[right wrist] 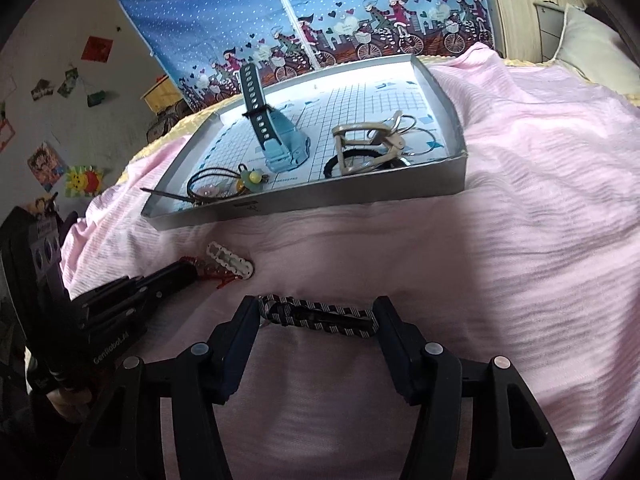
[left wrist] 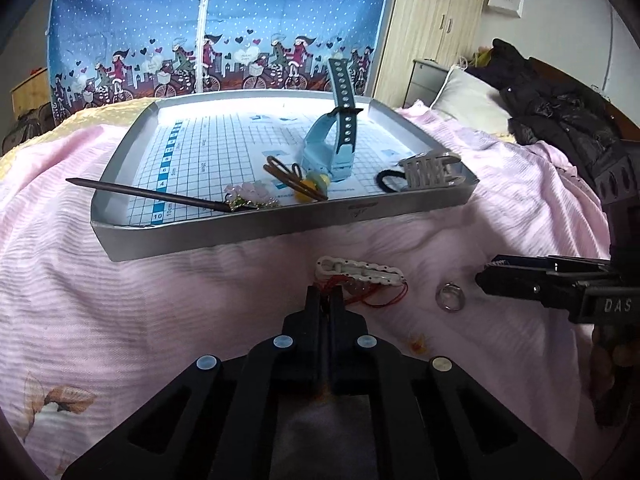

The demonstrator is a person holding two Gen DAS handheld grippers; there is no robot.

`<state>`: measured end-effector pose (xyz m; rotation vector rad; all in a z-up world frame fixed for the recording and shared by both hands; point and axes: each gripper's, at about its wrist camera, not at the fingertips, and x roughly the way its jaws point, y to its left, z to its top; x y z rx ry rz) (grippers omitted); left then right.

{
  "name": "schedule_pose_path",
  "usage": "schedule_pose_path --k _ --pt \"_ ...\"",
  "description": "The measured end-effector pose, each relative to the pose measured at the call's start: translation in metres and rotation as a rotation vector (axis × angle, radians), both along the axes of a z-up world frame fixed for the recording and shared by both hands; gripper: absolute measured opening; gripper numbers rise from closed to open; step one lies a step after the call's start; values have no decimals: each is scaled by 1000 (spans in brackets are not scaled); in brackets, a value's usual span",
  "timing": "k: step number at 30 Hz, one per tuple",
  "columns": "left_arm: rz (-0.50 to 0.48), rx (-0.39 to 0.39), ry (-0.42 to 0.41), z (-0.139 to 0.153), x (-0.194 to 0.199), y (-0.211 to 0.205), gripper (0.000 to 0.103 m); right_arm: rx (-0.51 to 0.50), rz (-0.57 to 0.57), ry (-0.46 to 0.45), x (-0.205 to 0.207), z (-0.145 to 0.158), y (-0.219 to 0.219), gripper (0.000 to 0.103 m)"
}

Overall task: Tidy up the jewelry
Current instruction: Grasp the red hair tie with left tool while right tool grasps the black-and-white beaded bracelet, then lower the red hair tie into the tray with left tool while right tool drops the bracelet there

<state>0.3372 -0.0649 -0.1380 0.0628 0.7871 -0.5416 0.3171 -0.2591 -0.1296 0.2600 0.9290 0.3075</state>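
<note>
On the pink bedspread (left wrist: 160,280), my left gripper (left wrist: 327,294) is shut, pinching a red cord bracelet (left wrist: 372,292). A white hair clip (left wrist: 360,270) lies just beyond the bracelet. A silver ring (left wrist: 450,298) rests to its right, close to my right gripper (left wrist: 486,276). In the right wrist view my right gripper (right wrist: 317,306) stands open, and a black-and-white striped hair clip (right wrist: 320,316) spans the gap between its fingertips. The silver tray (left wrist: 280,220) ahead holds a blue watch (left wrist: 328,152), a hair stick (left wrist: 140,192), hair ties and a silver claw clip (left wrist: 428,170).
The tray (right wrist: 360,196) sits on the bed in front of a blue fabric wardrobe (left wrist: 220,20). A pillow (left wrist: 472,100) and a black jacket (left wrist: 560,112) lie at the right. Key rings (right wrist: 412,124) occupy the tray's right corner.
</note>
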Motion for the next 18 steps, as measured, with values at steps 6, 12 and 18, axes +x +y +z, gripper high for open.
schedule_pose_path --k 6,12,18 --pt "47 -43 -37 15 -6 5 2 -30 -11 -84 -1 8 0 56" --pt "138 -144 -9 37 -5 21 2 -71 -5 -177 -2 16 4 56" --pt "158 -156 -71 80 -5 15 2 -91 -13 -263 0 23 3 56"
